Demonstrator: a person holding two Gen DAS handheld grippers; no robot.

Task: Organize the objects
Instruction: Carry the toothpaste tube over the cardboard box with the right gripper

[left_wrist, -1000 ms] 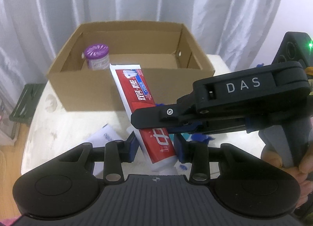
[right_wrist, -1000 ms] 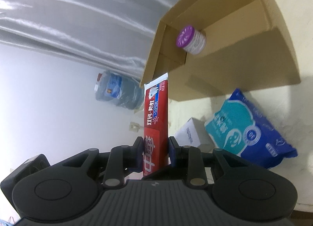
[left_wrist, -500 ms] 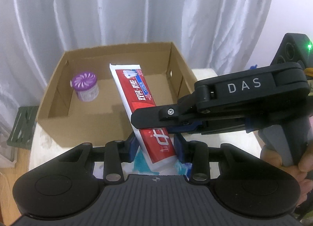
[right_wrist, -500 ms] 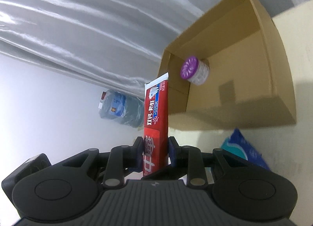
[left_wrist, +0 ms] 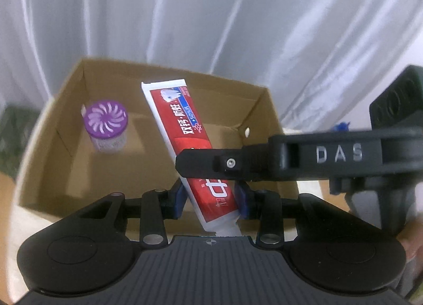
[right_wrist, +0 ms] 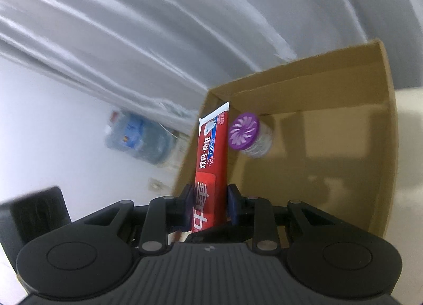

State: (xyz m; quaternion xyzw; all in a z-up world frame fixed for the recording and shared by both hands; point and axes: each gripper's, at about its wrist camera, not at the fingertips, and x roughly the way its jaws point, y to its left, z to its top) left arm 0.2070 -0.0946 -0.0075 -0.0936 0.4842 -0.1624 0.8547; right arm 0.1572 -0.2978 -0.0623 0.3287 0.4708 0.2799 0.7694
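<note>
**Toothpaste held over the open box by both grippers**

The toothpaste point(left_wrist: 197, 157) is a red and white tube with Chinese lettering, held in the air above the open box point(left_wrist: 275, 125). Its crimped white end points away from both cameras and up toward the far wall of the box. The left gripper point(left_wrist: 211, 199) is closed on the lower part of the tube, a blue pad pressed against each side. The right gripper point(right_wrist: 210, 206) grips the same tube in the same way, its blue pads tight on the red section near the large character. In the left wrist view the right gripper reaches in from the right as a black bar marked "DAS", crossing in front of the tube.

The box is plain brown cardboard with its top open. Inside it stands one jar point(left_wrist: 107, 126) with a purple swirl lid, near the far left corner in the left wrist view. In the right wrist view the jar point(right_wrist: 249, 136) shows just to the right of the tube's tip. The rest of the box floor appears bare, though the gripper bodies hide its near part.

The box sits on a pale table point(right_wrist: 408, 146). White curtains point(left_wrist: 211, 14) hang behind it. A water jug point(right_wrist: 137, 141) stands on the floor beyond, somewhat blurred.
</note>
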